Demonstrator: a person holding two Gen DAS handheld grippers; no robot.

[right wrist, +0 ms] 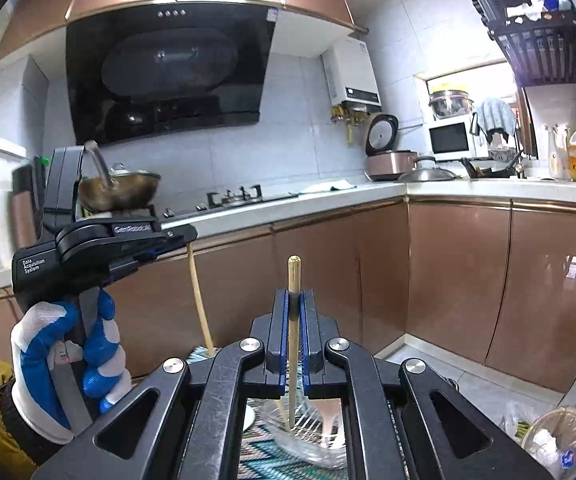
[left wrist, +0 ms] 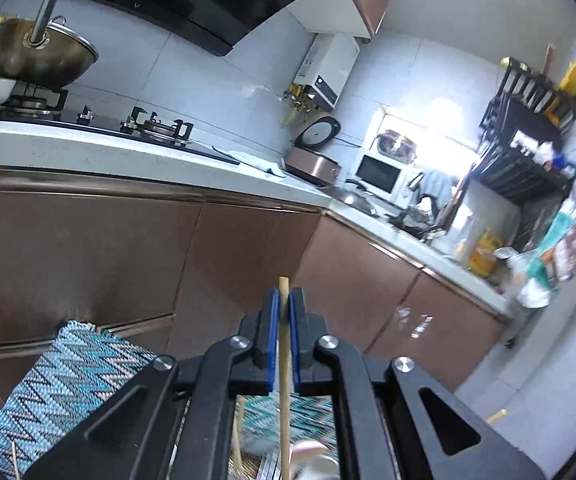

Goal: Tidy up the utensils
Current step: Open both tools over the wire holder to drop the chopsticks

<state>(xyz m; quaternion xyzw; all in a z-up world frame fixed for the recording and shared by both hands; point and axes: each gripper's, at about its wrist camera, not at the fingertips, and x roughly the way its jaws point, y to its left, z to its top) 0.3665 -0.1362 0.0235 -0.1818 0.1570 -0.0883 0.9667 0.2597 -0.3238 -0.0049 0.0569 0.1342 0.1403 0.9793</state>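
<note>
Both tongs raised in front of the brown kitchen cabinets, each clamped on one chopstick. Your left gripper (left wrist: pixel 283 308) holds a pale wooden chopstick (left wrist: pixel 284 380) between its blue pads; a short tip stands above the jaws and the long remainder hangs below them toward the zigzag woven mat (left wrist: pixel 63 392). Your right gripper (right wrist: pixel 295 308) is closed on a second chopstick (right wrist: pixel 294 344), its blunt end just above the jaws and its lower end reaching down into a clear glass dish (right wrist: pixel 312 436) under the tongs. From the right wrist view, the left gripper (right wrist: pixel 179 240) sits to the left and higher, its chopstick (right wrist: pixel 199 300) dangling nearly vertical.

Likely hazards, as a judgement: each stick is pinched at one narrow spot close to its upper end, so the long lower part can swing or pivot in the pads if you move quickly, and a smooth round stick may slide downward. The right stick's lower tip could catch the dish wall and tip or drag the dish. A white spoon (right wrist: pixel 330 420) lies in that dish and may be knocked.
</note>
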